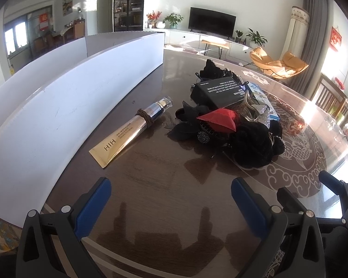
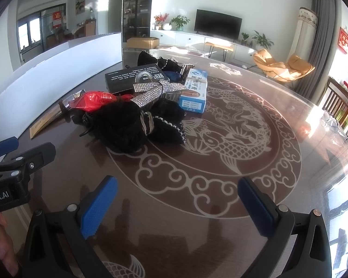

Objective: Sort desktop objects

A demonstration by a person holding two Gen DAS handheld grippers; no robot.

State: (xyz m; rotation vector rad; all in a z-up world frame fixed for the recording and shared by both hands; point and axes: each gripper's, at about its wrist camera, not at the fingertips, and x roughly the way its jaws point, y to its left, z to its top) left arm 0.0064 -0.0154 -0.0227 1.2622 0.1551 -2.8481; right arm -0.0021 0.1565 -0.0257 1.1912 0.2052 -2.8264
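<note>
Both grippers hover low over the dark glossy table point(image 2: 220, 208), side by side. The left gripper point(image 1: 171, 199) has its two blue pads spread wide with nothing between them; the right gripper point(image 2: 177, 202) is spread just as wide, also empty. Bare tabletop lies ahead of each before the clutter begins.

To the left, a white divider box point(image 1: 58, 97) runs along the table as a long wall. Just beside it lies one gold cream tube point(image 1: 130, 131), long axis diagonal, cap pointing away toward the far right, flat crimped end nearest the left gripper. A brown hair tie point(image 1: 146, 117) wraps its neck.

Further out sits one heap: black hair accessories point(image 2: 132, 125), one red wrapper point(image 2: 92, 99), one rhinestone bow point(image 2: 150, 92), one black carton point(image 2: 132, 77) and one blue-white box point(image 2: 194, 92) at its right edge.
</note>
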